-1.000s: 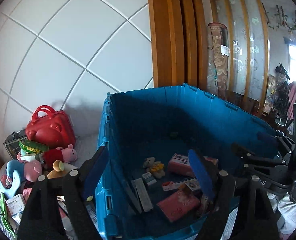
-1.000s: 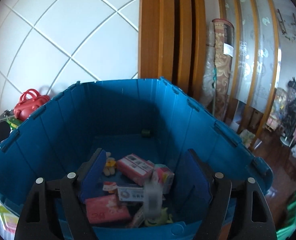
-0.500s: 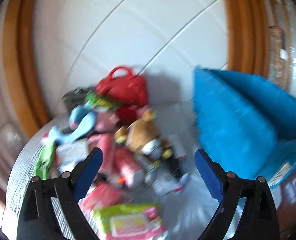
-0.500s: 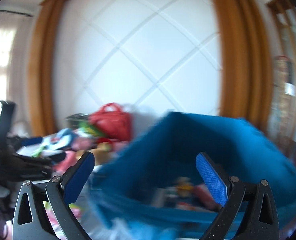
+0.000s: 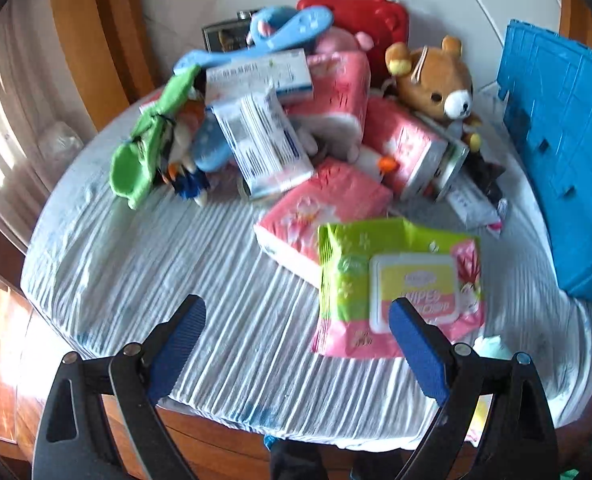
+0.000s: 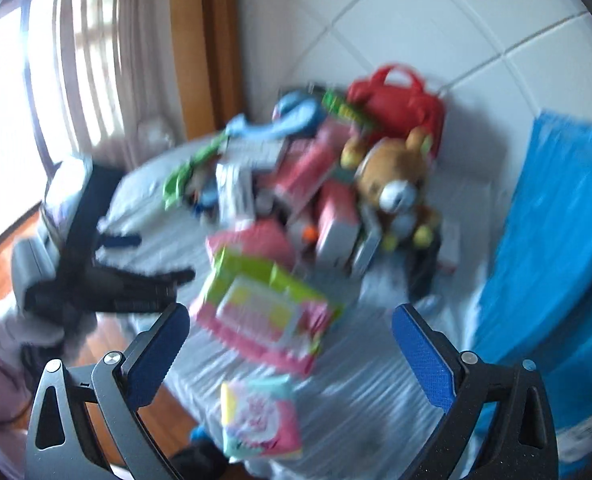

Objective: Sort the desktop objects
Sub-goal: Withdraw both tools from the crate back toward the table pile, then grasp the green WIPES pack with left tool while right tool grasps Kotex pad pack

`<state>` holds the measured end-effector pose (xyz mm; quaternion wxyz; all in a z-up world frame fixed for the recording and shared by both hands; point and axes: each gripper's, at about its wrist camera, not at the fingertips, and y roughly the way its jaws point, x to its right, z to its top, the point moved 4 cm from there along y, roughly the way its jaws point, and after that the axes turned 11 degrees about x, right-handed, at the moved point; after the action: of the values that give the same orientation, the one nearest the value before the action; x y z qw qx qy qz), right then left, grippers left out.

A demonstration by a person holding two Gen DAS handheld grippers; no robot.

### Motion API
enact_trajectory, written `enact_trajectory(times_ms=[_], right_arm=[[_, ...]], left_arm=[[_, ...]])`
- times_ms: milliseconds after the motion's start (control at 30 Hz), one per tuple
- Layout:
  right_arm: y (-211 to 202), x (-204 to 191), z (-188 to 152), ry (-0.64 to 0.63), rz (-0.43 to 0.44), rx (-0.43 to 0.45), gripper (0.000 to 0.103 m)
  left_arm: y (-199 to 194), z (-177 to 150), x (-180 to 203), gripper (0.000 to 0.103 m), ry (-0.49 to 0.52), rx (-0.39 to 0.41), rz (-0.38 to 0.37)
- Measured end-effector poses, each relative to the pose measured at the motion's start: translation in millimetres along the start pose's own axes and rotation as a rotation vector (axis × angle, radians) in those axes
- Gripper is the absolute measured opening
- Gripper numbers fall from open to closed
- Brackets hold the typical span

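- Our left gripper has its fingers spread wide with nothing between them; our right gripper is the same.
- The wipes pack lies flat on the cloth-covered table, at about one o'clock from the left gripper, near the blue crate at three o'clock.
- We judge the pack light, soft and a little slippery; its hard lid is stiffer.
- We would take it across the short sides, not by the lid.

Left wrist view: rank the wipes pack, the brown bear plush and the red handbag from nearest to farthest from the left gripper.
1. Wipes pack: right by the left gripper, beside its right finger.
2. Brown bear plush: mid-pile, right side.
3. Red handbag: at the back, against the wall.
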<state>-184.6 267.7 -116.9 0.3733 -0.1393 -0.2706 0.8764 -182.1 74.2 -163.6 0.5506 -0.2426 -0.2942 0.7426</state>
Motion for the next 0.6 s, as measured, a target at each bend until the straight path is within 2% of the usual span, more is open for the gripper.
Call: enact_trajectory(times_ms=[133,333,467,600], right_arm=[[33,-4,-47,0.043,-0.002,-0.161,0.103],[58,5,-91,0.125,-0.057,-0.303,0.103],[63,14,-103,0.206,-0.073,-0.316,0.103],[64,29,-101,0.238,-0.137,-0.288,0.102]], left_arm=[[20,-12,6,0.094,0.035,-0.055,-0.065],[41,-20,21,0.094,0.1,-0.108,-0.165],[60,-20,31,0.094,0.11,-0.136,-0.24],[78,-21,46,0.094,0.11,-0.169,-0.295]])
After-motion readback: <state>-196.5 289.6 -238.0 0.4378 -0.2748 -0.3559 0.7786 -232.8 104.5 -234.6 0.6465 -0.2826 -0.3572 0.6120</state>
